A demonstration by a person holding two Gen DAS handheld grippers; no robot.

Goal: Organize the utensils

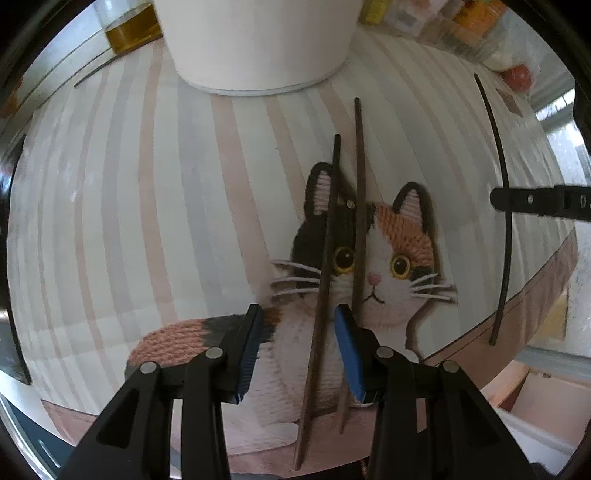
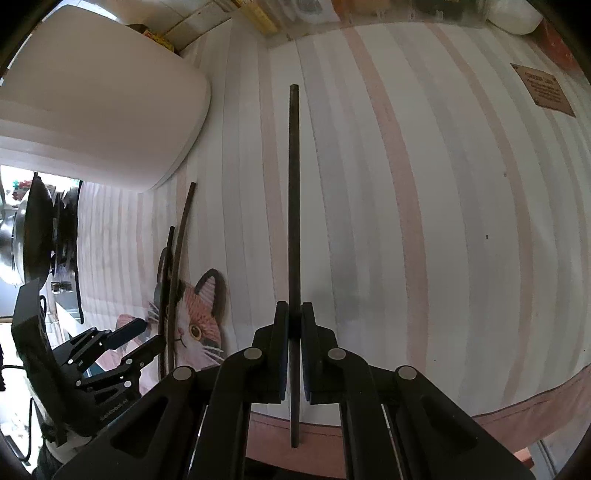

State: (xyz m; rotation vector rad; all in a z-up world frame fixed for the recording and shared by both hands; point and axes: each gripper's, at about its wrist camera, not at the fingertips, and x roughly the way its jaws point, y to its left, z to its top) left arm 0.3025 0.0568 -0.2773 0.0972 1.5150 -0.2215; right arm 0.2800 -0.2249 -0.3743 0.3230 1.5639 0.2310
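- since the job is to gather the utensils, the right gripper (image 2: 294,325) is clenched on one dark chopstick (image 2: 294,206), which runs straight out along its fingers over the striped mat (image 2: 424,206); gripped part-way along like this, it could be lifted and tipped into the white pot (image 2: 99,110).
- the left gripper (image 1: 298,343) points straight down with its jaws released and partly apart, and nothing pressed between the pads.
- it straddles one of two chopsticks lying close together across the cat picture (image 1: 388,266): the left stick (image 1: 325,266) sits between the blue pads, the second stick (image 1: 359,206) just outside the right pad.
- that near neighbour looks like the snag: closing could nudge or catch both.
- in the left wrist view the pot stands at the mat's far edge, apart from the sticks, with an amber jar (image 1: 129,33) beside it.
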